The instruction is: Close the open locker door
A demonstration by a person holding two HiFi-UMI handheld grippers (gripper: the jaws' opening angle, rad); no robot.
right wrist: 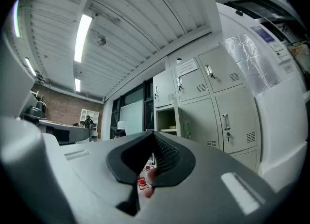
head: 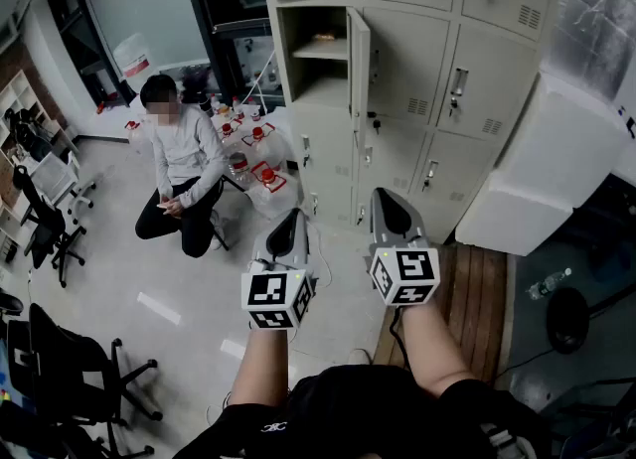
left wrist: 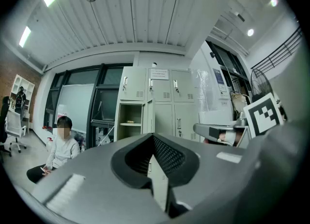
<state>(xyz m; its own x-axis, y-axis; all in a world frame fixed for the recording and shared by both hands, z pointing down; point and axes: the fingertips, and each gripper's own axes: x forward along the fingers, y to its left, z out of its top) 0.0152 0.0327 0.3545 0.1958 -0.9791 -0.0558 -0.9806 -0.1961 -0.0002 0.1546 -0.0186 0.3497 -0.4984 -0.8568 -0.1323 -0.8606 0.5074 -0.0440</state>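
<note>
the left gripper [head: 290,221] and the right gripper [head: 389,202] are both closed tight on nothing — aimed at the open locker door [head: 361,65] up ahead, well apart from it, maybe to push it.

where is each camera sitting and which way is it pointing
Head view: on the person's head, looking steeply down at floor and lockers; shows both forearms, left gripper and right gripper.
Left gripper view: on the left gripper, facing roughly level at the open locker door; its own shut jaws fill the bottom.
Right gripper view: on the right gripper, tilted up at lockers and ceiling; own shut jaws below.
Shared: all three show the open locker door.
</note>
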